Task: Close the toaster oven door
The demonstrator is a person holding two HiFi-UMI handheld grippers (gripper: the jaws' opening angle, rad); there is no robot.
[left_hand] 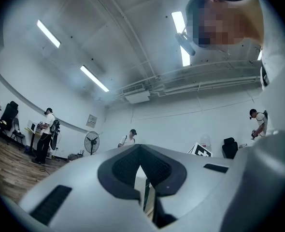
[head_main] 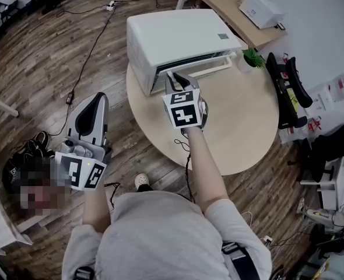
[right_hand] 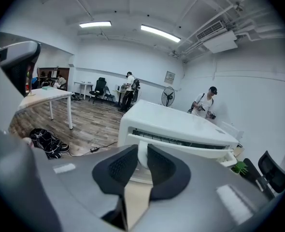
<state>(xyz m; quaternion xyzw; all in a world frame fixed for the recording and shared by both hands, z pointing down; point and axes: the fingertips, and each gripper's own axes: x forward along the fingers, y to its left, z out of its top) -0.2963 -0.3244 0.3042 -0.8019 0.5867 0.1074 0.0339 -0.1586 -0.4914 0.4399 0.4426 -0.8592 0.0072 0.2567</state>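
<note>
**Head view.** The white toaster oven (head_main: 178, 37) sits at the far edge of a round table (head_main: 242, 127). Its door (head_main: 204, 69) is ajar, and a dark slot shows along the top edge. The right gripper (head_main: 176, 79) reaches in, with its tips right at the door's left end. The left gripper (head_main: 100, 97) hangs off the table over the floor, taking no part. A small potted plant (head_main: 251, 57) stands just beside the oven's right corner.

**Left gripper view.** It looks up at the ceiling. The pads (left_hand: 123, 170) meet at the tips with nothing between them.

**Right gripper view.** The pads (right_hand: 116, 170) stand a narrow slit apart and clamp nothing. The door's white face and the tabletop show through the gap.

**Risks.** The contact is near one end of the door, so an off-centre push could skid the oven across the smooth tabletop (towards the plant, perhaps). The tips could also slide off the rim. A push that is too light may leave the door sprung ajar.

**Writing.** None of it is legible. The grey label (head_main: 223, 36) on the oven's top is too small to read. The cubes carry only black-and-white marker patterns.
</note>
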